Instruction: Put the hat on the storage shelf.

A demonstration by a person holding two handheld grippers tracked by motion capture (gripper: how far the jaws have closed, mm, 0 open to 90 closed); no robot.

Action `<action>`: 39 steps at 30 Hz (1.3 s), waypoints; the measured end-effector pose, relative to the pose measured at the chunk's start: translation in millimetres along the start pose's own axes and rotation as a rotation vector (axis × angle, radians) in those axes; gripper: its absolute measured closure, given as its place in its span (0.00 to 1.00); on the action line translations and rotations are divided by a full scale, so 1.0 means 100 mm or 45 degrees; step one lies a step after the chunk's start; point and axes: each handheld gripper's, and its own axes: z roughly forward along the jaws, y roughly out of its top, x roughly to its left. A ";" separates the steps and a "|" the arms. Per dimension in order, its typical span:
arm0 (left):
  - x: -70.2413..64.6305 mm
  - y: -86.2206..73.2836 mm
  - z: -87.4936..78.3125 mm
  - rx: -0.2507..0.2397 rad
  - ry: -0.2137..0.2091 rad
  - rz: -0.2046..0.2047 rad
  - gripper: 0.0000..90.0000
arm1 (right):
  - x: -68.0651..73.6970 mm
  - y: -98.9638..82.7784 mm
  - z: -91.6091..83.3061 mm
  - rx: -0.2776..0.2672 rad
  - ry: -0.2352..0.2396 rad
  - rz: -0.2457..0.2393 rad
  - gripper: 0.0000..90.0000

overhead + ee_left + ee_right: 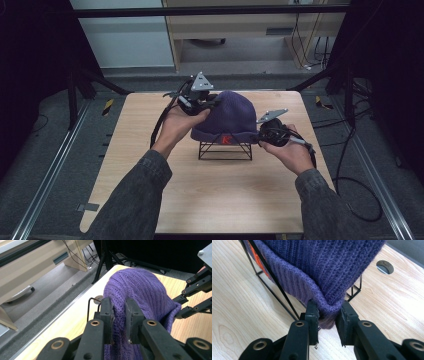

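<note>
Table (150, 165) and your sleeves show whole from above; the gripper views add the knit close up. Purple beanie (227, 117) sits draped over the black wire stand (225, 150). Your left gripper (119, 320) pinches its fabric, your right gripper (327, 320) its folded brim.

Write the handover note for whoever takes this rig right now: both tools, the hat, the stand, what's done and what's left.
Left tool: shut on the purple beanie, pinching a fold of knit at its far left side.
Right tool: shut on the beanie's folded brim at its right edge.
Beanie: draped over the black wire stand at mid-table, orange logo facing the person.
Done: both grips are set.
Left: probably lifting the beanie off the stand, or seating it fully; the frames do not settle which. Move both hands together so that the knit is not stretched.
</note>
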 end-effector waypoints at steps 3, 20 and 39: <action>-0.01 -0.01 0.01 -0.006 -0.003 0.004 0.87 | 0.00 -0.02 0.00 -0.003 0.001 0.006 0.81; -0.04 -0.11 0.06 0.000 -0.016 0.001 0.86 | 0.02 -0.09 0.06 0.014 0.008 0.010 0.81; -0.07 -0.21 0.11 0.004 -0.034 -0.003 0.85 | 0.02 -0.15 0.11 0.027 0.007 0.023 0.81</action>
